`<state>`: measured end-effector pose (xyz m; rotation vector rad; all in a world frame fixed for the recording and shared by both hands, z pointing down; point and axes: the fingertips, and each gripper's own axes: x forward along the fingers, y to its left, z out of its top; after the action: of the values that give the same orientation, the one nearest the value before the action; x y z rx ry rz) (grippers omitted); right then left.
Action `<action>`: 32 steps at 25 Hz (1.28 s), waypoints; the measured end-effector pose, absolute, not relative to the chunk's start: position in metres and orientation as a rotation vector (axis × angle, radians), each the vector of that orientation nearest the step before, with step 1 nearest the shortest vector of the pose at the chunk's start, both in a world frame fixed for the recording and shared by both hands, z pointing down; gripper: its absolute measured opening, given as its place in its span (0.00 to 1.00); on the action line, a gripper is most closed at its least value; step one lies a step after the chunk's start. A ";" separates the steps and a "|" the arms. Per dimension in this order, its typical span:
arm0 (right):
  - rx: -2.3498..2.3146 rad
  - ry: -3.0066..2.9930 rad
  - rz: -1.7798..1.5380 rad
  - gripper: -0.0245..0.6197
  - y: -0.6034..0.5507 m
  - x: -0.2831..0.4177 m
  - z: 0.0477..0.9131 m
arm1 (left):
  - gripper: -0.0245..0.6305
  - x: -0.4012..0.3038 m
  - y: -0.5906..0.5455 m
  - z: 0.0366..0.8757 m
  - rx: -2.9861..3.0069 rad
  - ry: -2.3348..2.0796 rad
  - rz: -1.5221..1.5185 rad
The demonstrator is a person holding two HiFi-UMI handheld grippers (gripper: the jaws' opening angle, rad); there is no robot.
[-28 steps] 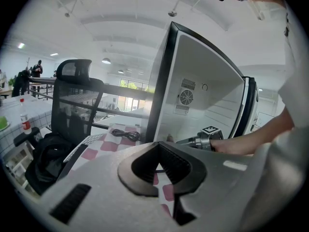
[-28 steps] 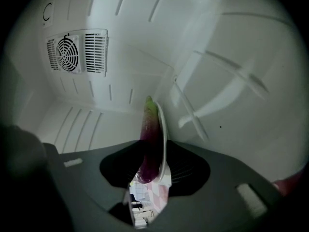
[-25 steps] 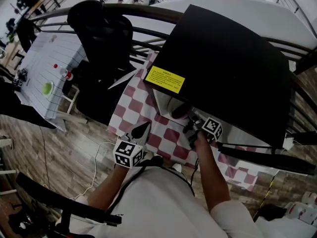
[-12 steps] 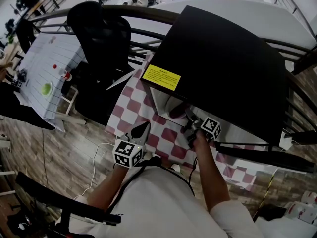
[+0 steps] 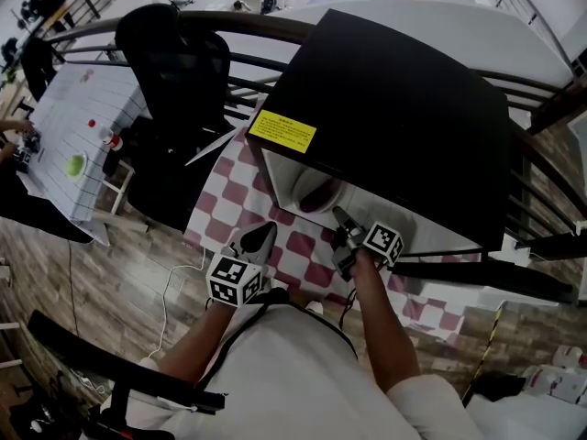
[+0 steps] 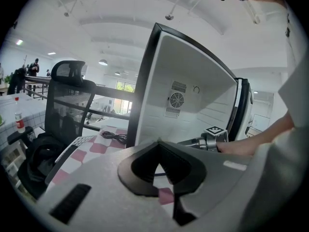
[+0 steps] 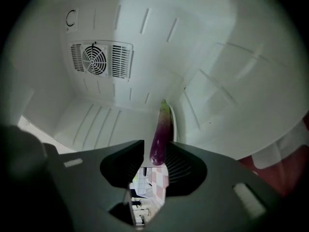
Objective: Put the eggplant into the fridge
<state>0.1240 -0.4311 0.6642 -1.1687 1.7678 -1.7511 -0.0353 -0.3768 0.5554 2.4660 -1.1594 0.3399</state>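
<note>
**Right claw lets go and backs off**

The right claw [image 7: 155,146] has eased back a little from the mouth of the fridge [image 5: 394,108], toward the person. Its jaws have just been closing again and now stand partly apart, pressing on nothing. The eggplant [image 7: 161,129], which sat dark against the claw tips a second ago, now lies free on the fridge floor along the right wall, its near end just ahead of the tips.
</note>
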 end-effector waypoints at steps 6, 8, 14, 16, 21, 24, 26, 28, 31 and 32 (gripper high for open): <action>-1.175 1.865 -1.671 0.05 -0.397 0.128 0.640 | 0.04 -0.013 -0.362 0.552 2.494 -1.118 0.314; -1.172 1.916 -1.628 0.05 -0.386 0.127 0.629 | 0.04 -0.007 -0.358 0.551 2.502 -1.108 0.305; -1.157 1.975 -1.535 0.05 -0.358 0.134 0.596 | 0.04 0.008 -0.347 0.545 2.519 -1.092 0.277; -1.174 2.001 -1.497 0.05 -0.349 0.137 0.586 | 0.04 0.010 -0.344 0.542 2.523 -1.089 0.269; -1.281 2.133 -1.372 0.05 -0.325 0.144 0.570 | 0.04 0.013 -0.338 0.540 2.523 -1.092 0.257; -1.353 2.223 -1.295 0.05 -0.314 0.147 0.562 | 0.04 0.015 -0.336 0.538 2.522 -1.094 0.250; -1.408 2.280 -1.236 0.05 -0.308 0.150 0.557 | 0.04 0.017 -0.334 0.537 2.520 -1.090 0.247; -1.457 2.333 -1.165 0.05 -0.302 0.153 0.552 | 0.04 0.018 -0.331 0.536 2.522 -1.086 0.243; -1.513 2.395 -1.074 0.05 -0.297 0.156 0.546 | 0.04 0.019 -0.328 0.535 2.525 -1.086 0.241; -1.529 2.410 -1.053 0.05 -0.297 0.157 0.545 | 0.04 0.019 -0.328 0.536 2.526 -1.087 0.242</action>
<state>0.1570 -0.2970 0.5454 -1.5287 2.4103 -1.0533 0.0192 -0.3282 0.5356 2.5256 -1.0869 0.2421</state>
